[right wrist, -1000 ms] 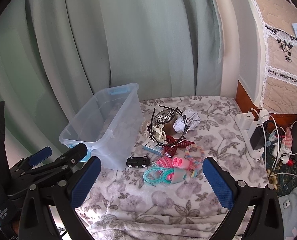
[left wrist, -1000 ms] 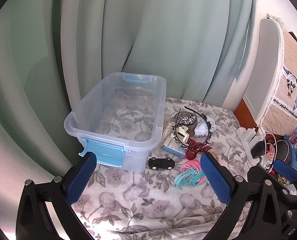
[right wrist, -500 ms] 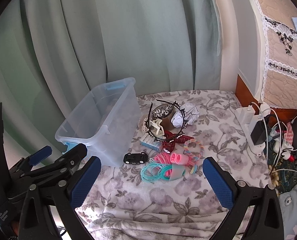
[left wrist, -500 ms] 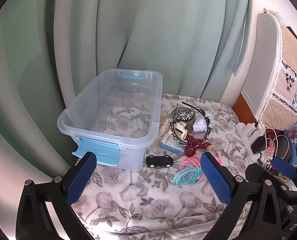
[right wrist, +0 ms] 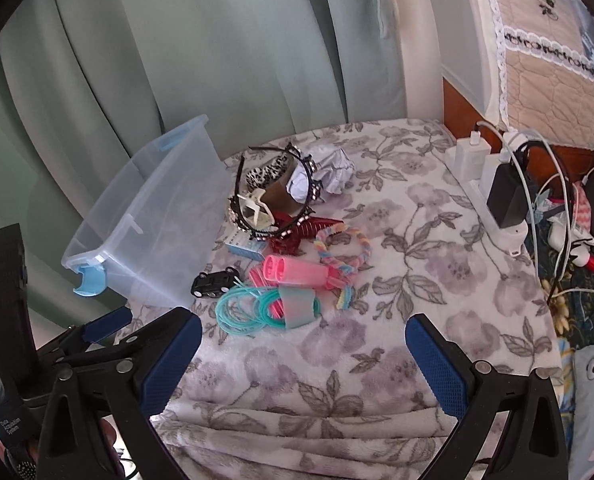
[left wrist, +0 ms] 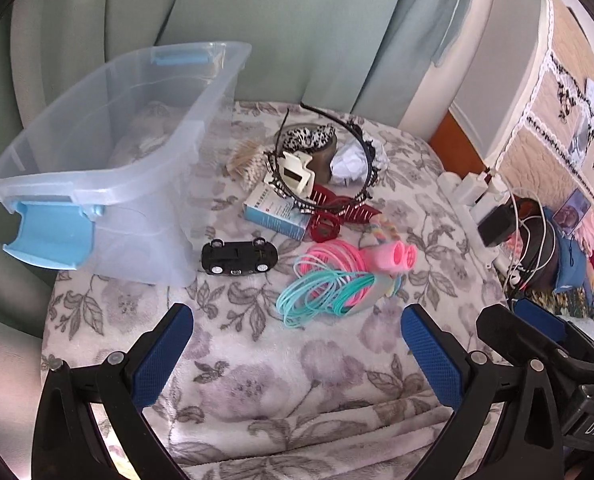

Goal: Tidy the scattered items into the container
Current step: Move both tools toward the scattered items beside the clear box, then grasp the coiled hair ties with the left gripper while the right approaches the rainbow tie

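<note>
Left wrist view: both tongs [left wrist: 297, 344] [right wrist: 303, 354] spread wide, empty, over bare blanket [left wrist: 257, 380] short of toy car [left wrist: 239, 258]

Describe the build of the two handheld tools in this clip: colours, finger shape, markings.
Both match: the left tool and right tool have black plastic frames with silver screws and two angled fingers carrying blue pads with a fine diamond grip texture. White lettering marks each tool's body, readable only in part. No sleeves or cables show.
</note>
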`<move>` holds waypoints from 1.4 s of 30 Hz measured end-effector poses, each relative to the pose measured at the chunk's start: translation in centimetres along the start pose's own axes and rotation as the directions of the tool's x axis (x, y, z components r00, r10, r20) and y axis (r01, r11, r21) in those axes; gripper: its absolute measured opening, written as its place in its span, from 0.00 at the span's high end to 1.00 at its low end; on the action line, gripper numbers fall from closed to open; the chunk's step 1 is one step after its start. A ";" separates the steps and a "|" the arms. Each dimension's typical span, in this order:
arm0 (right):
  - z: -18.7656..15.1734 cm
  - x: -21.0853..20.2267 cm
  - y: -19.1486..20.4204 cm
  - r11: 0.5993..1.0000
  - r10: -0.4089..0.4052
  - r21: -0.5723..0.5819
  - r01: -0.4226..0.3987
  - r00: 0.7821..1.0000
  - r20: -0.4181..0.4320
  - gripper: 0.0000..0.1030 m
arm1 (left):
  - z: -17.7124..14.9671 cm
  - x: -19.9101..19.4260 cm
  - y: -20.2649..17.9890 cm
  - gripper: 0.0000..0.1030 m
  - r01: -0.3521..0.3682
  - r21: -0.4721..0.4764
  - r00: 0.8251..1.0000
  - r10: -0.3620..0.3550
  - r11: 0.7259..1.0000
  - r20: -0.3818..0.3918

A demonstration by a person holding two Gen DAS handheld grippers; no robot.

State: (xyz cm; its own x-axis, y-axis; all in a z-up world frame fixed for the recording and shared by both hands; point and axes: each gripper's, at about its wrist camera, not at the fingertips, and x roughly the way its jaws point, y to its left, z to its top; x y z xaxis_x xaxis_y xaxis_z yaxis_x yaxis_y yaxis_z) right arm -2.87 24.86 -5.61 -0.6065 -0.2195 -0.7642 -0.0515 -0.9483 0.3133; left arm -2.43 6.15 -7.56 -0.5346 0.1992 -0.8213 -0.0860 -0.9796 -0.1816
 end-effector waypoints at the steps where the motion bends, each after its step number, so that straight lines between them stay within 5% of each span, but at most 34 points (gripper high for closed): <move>1: 0.0 0.7 -0.5 1.000 0.000 0.018 0.001 1.000 -0.020 0.00 | -0.2 0.5 -0.2 0.00 -0.005 0.006 1.000 0.005 1.000 -0.017; 20: -0.8 4.5 -3.1 0.993 0.114 0.028 -0.112 0.986 -0.120 0.00 | 0.8 7.8 -2.2 0.08 -0.088 0.085 0.981 0.101 0.993 -0.165; 30: 0.4 7.9 -6.2 0.988 0.126 0.110 -0.108 0.978 -0.167 0.05 | 1.4 9.1 -2.8 0.34 -0.017 0.139 0.983 0.042 0.990 -0.177; 42: 3.3 12.9 -6.6 0.978 0.176 0.147 -0.149 0.966 -0.190 0.19 | 3.0 10.8 -3.3 0.35 0.042 0.151 0.984 -0.014 0.988 -0.179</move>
State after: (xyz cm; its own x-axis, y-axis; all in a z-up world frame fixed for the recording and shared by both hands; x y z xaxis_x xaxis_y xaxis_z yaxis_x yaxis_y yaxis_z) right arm -12.96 29.02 -15.72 -0.4443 -0.4222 -0.7901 -0.0769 -0.8607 0.5032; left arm -10.39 11.46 -14.20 -0.3745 0.2146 -0.9021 -0.2346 -0.9631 -0.1317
